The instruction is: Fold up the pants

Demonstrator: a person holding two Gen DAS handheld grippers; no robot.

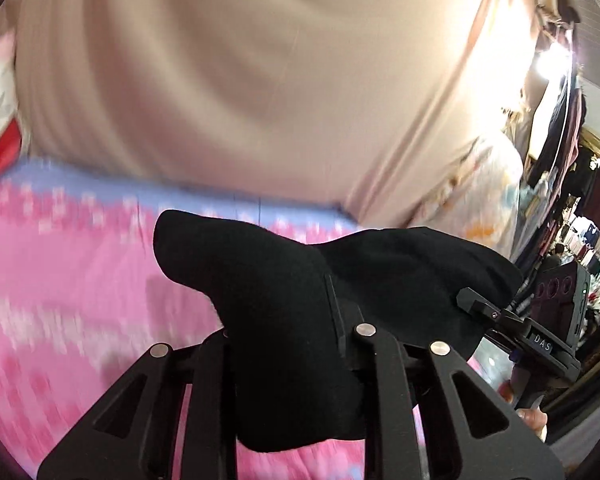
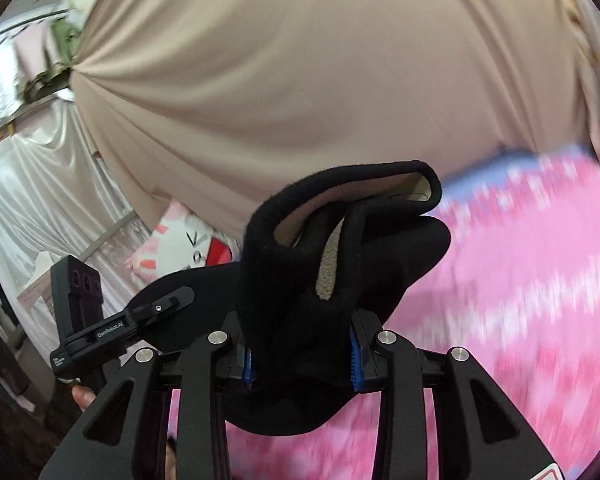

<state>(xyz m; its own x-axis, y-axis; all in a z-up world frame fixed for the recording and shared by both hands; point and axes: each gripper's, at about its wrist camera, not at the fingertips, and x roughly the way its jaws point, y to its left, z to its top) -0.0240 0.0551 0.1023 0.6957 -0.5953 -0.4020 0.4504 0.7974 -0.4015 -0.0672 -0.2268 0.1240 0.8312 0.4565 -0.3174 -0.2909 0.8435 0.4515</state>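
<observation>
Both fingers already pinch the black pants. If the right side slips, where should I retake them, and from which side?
Retake the black pants at the folded edge bunch now standing between the right gripper pads, coming from below along the fingers. Its doubled layers show a pale lining and make a thick ridge. The left gripper holds the other end.

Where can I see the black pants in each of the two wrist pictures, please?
Left wrist: black pants at lower centre, clamped in the left claw.
Right wrist: same pants at centre, bunched between the right claw's blue pads.
Shared landmark: pink patterned bedcover below them.
</observation>
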